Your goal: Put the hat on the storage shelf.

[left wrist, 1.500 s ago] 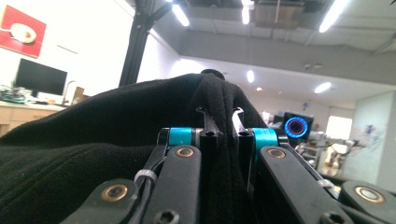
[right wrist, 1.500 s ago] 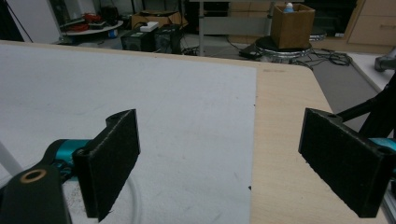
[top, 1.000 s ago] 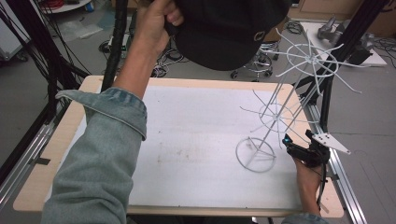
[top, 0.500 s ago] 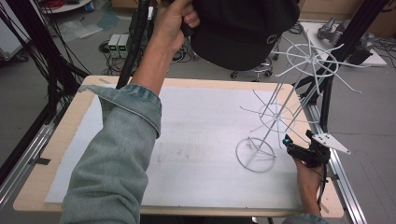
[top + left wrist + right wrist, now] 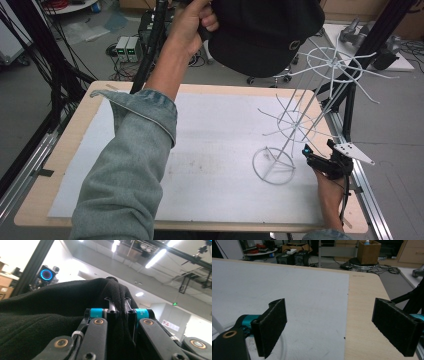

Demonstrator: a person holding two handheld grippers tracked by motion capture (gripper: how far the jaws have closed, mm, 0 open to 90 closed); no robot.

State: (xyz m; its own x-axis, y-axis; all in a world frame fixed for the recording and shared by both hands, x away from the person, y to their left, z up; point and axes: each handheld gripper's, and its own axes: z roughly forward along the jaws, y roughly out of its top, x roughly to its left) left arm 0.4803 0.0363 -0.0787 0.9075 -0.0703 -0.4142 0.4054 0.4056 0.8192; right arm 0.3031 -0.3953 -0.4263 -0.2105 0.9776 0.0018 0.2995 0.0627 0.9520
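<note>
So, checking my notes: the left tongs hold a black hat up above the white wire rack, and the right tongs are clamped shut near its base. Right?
Not quite: the right tongs stand wide open with nothing between them, as the right gripper view shows. The left tongs do hold the black hat above the wire rack.

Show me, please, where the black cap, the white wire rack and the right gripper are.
black cap (image 5: 260, 35), high view, on its crown.
white wire rack (image 5: 273, 165), high view, on its round base ring.
right gripper (image 5: 329, 326), right gripper view, midway between its open fingers.
</note>
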